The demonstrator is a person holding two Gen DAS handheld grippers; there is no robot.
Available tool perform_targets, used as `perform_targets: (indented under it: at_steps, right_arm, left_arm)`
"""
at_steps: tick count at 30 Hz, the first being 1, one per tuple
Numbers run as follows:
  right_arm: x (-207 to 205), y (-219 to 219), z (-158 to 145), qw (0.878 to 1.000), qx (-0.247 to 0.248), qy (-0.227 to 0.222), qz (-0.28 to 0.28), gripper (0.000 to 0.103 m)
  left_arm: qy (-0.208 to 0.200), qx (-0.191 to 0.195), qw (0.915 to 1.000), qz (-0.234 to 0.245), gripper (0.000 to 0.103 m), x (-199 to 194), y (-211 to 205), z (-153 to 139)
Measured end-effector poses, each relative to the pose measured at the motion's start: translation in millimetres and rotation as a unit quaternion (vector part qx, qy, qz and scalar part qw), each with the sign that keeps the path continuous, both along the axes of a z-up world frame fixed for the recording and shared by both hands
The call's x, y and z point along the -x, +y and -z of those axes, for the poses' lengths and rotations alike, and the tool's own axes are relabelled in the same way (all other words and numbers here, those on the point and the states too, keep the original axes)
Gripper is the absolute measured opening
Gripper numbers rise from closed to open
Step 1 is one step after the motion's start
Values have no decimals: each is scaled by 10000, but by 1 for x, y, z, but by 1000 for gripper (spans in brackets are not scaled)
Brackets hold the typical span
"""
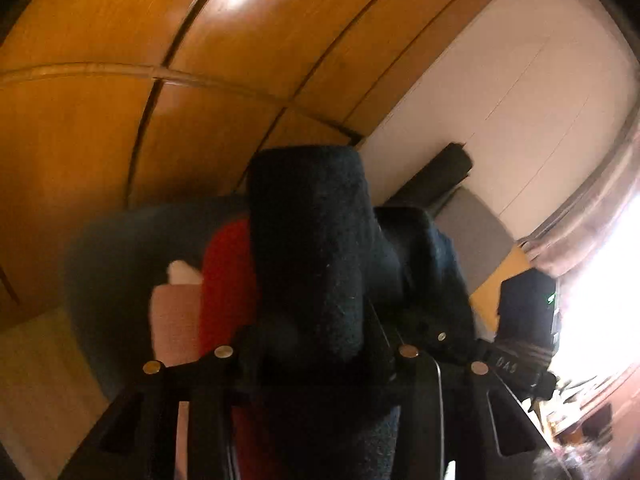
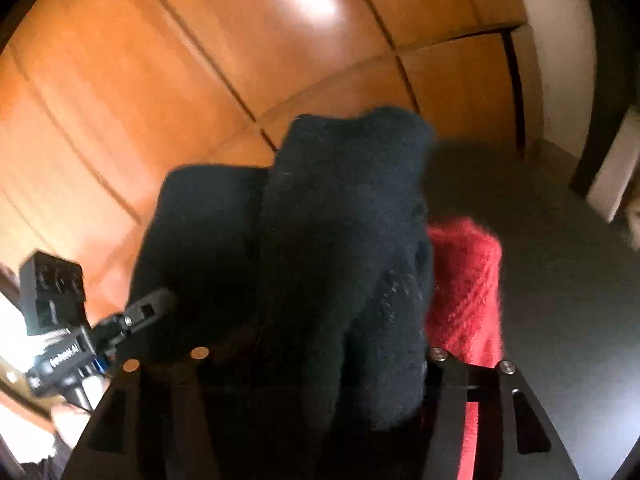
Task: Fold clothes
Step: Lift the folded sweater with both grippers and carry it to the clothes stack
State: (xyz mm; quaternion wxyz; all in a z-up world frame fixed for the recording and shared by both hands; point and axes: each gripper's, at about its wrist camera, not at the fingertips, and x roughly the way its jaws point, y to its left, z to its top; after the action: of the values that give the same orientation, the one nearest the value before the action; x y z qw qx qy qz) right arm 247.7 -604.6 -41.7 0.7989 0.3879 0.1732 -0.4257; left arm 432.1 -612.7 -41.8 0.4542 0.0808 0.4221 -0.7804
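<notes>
- Beyond the fingers of both tools: wooden wardrobe doors point(image 1: 120, 140), well behind the lifted cloth. Keep the cloth short of them.
- Below and to the right of the right fingers: a dark flat surface point(image 2: 560, 280). Looks like the place for laying clothes, though blur hides its edges.
- Between the fingers of both tools: the dark sweater point(image 2: 340, 220), raised off the surface and bunched into thick rolls that rise past the fingertips. Fits either a lift to shake it out or a carry of an already doubled piece; cannot tell which.
- Keep both holds firm and level, so that the heavy fuzzy knit does not slide out on one side.
- Avoid twisting one hand against the other; would wring the rolls tighter and hide the hems.
- Behind the dark cloth, just right of the right fingers: a red sweater point(image 2: 464, 280), lying lower down. Keep the hanging part from dragging over it.
- Left of the left fingers: a pink cloth point(image 1: 176, 320), blurred, also lower.
- Left gripper point(image 1: 316, 344): fingertips buried in the knit, judged clenched on the dark sweater.
- Right gripper point(image 2: 316, 356): likewise covered, judged clenched on the same sweater, close beside the other tool.
</notes>
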Motion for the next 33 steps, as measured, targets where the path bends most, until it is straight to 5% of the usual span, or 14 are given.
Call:
perform_targets:
  at_steps: [5,9,11,14,17,19,21,26,30,31,33]
  right_arm:
    - [5,28,-33,9970,599,483,78,71]
    - [-3,81,-81,9766,1742,1246,-181,74]
    - [-14,104,-92,9643,2132,1466,-564,74]
    - [-46,116,-78,9517,2129,1826,-1248,74]
    - [-67,104,-42,9527,1690,2121,-1373,74]
    - [-61,88,-19,9650,1293,1961,-1165,74]
    - [-46,77,0,9800,1017,1469,-878,74]
    - [-50,81,3,9838,1085,1221,-739,74]
    - [-60,100,-16,9842,1088,1316,-474,77]
    - [-62,110,-25,9828,1156,1417,-273,80]
    - [-64,129,-40,9760,1369,1680,224,103]
  left_arm:
    - [-434,296,9985,-140,62,-6,18,-20]
    - [-1000,697,9912,-516,65,-32,30,-42]
    - [-1033,805,9910,-272,66,-20,26,-47]
    - [-1081,965,9894,95,66,-2,19,-55]
    - [-1168,1006,9870,449,66,17,9,-59]
    - [-1328,476,9889,469,60,24,-14,-35]
    - [-1363,372,9892,389,49,24,-21,-22]
    - [-1528,547,9866,152,50,25,-14,-19]
    - [-1521,959,9831,-338,59,-1,36,-49]
    - [-1539,1025,9812,-544,61,-8,50,-57]
    - [-1592,1013,9781,-878,69,-16,72,-61]
